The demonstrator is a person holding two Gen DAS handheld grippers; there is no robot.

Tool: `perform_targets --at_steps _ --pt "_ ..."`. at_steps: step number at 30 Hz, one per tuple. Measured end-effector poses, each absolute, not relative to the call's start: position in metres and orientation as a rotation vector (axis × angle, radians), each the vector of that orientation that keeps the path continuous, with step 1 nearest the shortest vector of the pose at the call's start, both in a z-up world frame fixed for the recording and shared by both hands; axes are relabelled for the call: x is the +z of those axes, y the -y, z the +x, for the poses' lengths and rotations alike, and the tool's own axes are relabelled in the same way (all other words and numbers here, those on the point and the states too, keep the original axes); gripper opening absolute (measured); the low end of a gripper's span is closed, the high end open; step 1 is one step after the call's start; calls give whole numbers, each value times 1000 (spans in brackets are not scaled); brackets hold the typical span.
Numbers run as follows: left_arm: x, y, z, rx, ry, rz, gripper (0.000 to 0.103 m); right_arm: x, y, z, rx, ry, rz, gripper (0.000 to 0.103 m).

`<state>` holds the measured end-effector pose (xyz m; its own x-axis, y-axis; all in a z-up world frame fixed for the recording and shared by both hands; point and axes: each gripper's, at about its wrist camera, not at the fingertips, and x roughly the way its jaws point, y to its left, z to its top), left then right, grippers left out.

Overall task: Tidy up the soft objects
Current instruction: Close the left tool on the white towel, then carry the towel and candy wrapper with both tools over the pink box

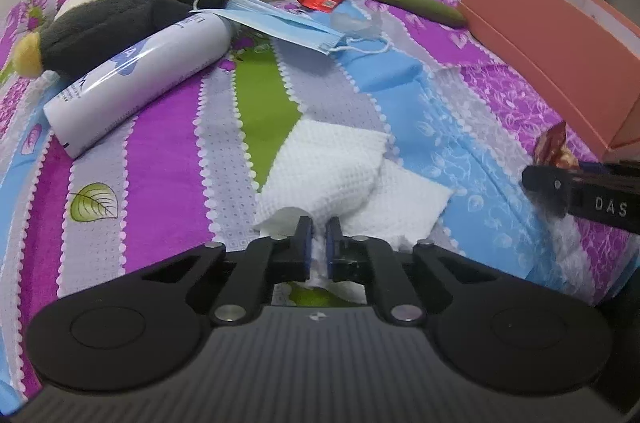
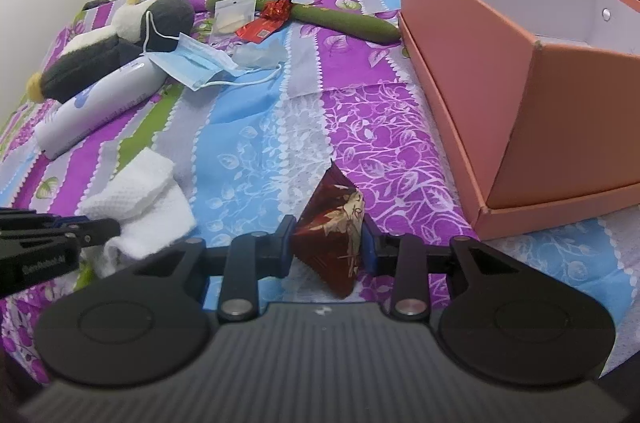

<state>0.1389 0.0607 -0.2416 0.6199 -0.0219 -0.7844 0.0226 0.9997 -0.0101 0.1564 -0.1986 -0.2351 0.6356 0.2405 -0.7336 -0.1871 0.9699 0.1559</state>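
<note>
While my left gripper (image 1: 318, 237) fingers pinch the limp white cloth (image 1: 332, 163) edge, my right gripper (image 2: 326, 241) clamps the crinkly red pouch (image 2: 334, 231) near the pink box (image 2: 520, 71)

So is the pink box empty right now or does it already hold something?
Cannot tell fully. The pink box stands open, and its visible white inner walls are bare, but the near wall hides its floor.

I am seeing the left gripper (image 1: 319, 239) sitting low, its jaws nearly together and pinching the white cloth (image 1: 332, 163) between the blue pads (image 1: 306, 235). The right gripper (image 2: 329, 243) is sitting level beside it, jaws partly apart, clamping the dark red packet (image 2: 334, 235) on both sides. Both are pointing forward, near each other.
</note>
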Motion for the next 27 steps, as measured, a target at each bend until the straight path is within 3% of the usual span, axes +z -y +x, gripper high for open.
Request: perform_targets --at_steps 10,27 --pt "-198 -70 126 25 -826 -191 7 -206 196 154 296 -827 84 36" --pt "-73 -25 121 -84 -649 -252 7 -89 227 139 345 -645 138 36"
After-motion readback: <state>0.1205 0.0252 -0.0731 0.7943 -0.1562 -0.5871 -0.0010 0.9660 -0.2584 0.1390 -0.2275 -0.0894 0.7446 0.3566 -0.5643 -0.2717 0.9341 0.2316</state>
